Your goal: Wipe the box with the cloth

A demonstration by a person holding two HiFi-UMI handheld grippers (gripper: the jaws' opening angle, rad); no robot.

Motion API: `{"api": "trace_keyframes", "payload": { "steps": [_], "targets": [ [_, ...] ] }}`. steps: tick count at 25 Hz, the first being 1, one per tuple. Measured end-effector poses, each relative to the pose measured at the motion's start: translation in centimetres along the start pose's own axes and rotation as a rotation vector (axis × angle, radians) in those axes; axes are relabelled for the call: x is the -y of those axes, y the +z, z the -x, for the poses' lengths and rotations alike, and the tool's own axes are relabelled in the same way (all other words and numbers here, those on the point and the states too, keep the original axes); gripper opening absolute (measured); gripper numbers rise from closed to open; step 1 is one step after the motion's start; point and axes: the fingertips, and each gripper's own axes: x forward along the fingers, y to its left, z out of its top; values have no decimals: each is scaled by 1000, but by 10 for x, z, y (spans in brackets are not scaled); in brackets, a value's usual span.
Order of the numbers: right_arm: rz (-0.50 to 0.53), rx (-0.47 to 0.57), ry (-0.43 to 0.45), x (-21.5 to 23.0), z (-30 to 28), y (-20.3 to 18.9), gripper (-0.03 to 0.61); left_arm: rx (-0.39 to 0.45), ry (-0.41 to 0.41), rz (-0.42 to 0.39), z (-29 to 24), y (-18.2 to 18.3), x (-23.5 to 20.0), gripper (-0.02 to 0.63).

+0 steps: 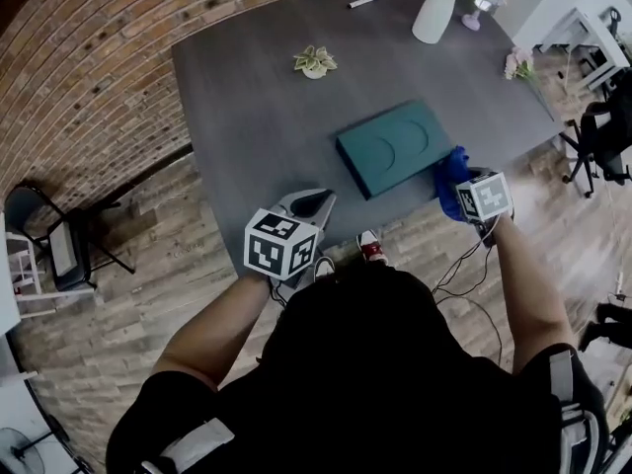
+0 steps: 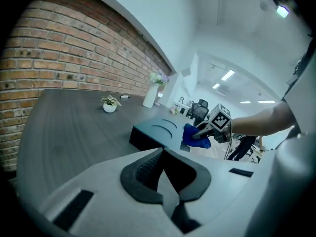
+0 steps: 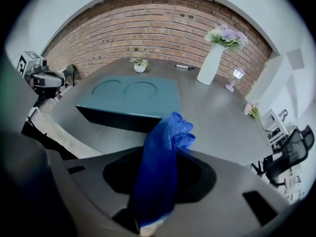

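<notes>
Dark-clad shoulders of a person (image 1: pixel 395 363) fill the foot of the head view, both arms stretched toward a grey table (image 1: pixel 257 117). At left, the left gripper (image 1: pixel 318 199) hovers at the table's near edge, its jaws pressed together on nothing. Well ahead of it stands a small white pot (image 1: pixel 315 71) holding a green plant. Ahead and to the right of that claw lies the box (image 1: pixel 395 146), flat and teal with dark sides, two round outlines pressed into its lid, set at a slant to the table edge. The right gripper (image 3: pixel 165 154) is clenched on the cloth (image 3: pixel 170 132), a bright blue, ribbed rag that runs up between the jaws and bunches beyond their tips. That bunch sits at the box's near right corner, just ahead of the claw; contact cannot be confirmed. Far beyond the right gripper, a tall white vase (image 1: pixel 434 16) carries pale and lilac flowers.
</notes>
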Motion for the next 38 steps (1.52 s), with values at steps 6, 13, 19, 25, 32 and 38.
{"api": "trace_keyframes", "payload": {
  "steps": [6, 13, 19, 25, 32, 38],
  "targets": [
    [140, 10, 136, -109, 11, 15, 155, 12, -16, 25, 24, -20, -5, 6],
    [361, 46, 452, -245, 44, 49, 154, 77, 49, 80, 48, -17, -30, 6],
    [356, 217, 508, -252, 48, 135, 155, 105, 144, 126, 68, -24, -47, 6],
    [181, 190, 485, -196, 12, 183, 154, 143, 267, 224, 85, -29, -64, 6],
    [126, 132, 382, -104, -22, 176, 155, 191, 335, 272, 67, -14, -58, 6],
    [57, 114, 222, 6, -30, 154, 155, 165, 274, 227, 18, 3, -27, 6]
  ]
}}
